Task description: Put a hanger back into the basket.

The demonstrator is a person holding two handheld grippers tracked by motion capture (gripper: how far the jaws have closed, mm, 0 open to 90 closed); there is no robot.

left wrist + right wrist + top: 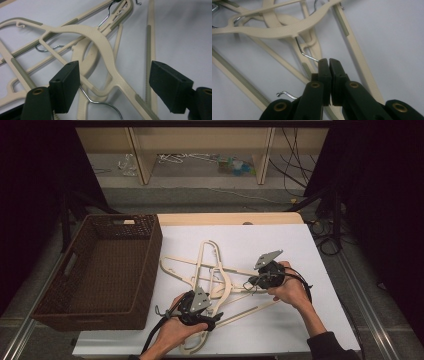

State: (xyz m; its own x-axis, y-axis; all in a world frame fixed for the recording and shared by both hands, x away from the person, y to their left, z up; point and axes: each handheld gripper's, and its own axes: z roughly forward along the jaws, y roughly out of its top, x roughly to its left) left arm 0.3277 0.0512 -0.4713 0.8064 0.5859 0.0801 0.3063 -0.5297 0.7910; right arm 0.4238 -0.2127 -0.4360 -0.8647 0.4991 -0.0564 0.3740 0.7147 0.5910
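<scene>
Over on the left sits a dark brown woven wicker basket (100,270), rectangular with handle slots. Beside it, a tangled heap of cream plastic hangers (215,275) with ribbed olive grip strips and thin wire hooks sprawls across the white desk (300,250). The left gripper (197,312) hovers at the heap's near end, fingers spread wide around a curved shoulder (nothing clamped). The right gripper (328,65) has its fingers pressed together on a silver wire hook (305,53).

Several cream plastic hangers (210,275) with thin wire hooks (305,53) lie flat, tangled and crossing, on the white table (280,245).
</scene>
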